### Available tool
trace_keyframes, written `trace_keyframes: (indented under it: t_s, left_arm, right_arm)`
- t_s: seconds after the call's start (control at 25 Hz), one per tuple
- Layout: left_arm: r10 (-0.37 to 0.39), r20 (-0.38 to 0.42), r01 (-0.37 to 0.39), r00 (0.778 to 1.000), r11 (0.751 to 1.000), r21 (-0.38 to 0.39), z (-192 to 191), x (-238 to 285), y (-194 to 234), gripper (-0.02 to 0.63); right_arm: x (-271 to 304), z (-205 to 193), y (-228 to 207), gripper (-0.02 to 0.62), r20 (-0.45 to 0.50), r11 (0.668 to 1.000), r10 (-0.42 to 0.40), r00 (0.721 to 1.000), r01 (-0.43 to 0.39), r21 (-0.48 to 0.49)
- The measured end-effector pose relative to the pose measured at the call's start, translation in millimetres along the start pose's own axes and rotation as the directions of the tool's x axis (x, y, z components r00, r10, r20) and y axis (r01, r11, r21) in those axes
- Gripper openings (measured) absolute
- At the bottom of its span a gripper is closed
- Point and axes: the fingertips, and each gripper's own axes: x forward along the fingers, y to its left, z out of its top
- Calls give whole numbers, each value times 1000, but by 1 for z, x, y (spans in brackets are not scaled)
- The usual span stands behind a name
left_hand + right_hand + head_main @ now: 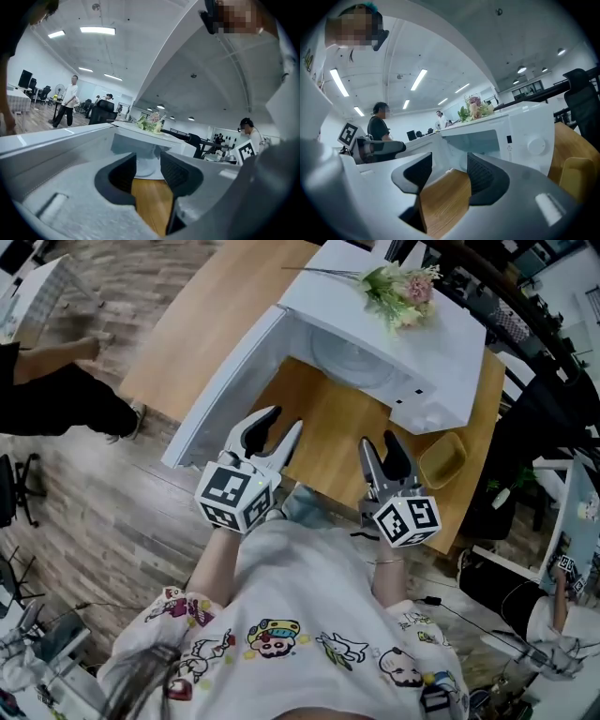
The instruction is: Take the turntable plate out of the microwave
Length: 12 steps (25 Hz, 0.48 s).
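Observation:
A white microwave (412,329) stands on the wooden table (323,427) with its door (225,390) swung wide to the left. Inside the cavity lies the clear glass turntable plate (349,360). My left gripper (274,427) hovers over the table in front of the opening, beside the door, jaws open and empty. My right gripper (384,451) is level with it to the right, also open and empty. In the left gripper view the gripper (148,166) faces the microwave (140,140). In the right gripper view the gripper (450,171) points at the cavity (473,140).
A bunch of flowers (401,287) lies on top of the microwave. A yellow dish (442,458) sits on the table to the right of my right gripper. A person (56,390) stands on the wooden floor at far left. Desks and chairs crowd the right side.

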Motion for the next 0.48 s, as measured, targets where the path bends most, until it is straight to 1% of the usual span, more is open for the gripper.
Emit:
trace_keyframes:
  t_s: [0.28, 0.48]
  left_arm:
    - [-28, 11, 27, 1000, 999, 31, 17, 39, -11, 156]
    - [-35, 10, 35, 999, 999, 27, 19, 55, -14, 156]
  right_arm:
    - [-3, 17, -30, 230, 39, 1000, -20, 999, 19, 25]
    - [-1, 21, -37, 230, 52, 999, -13, 999, 11, 38]
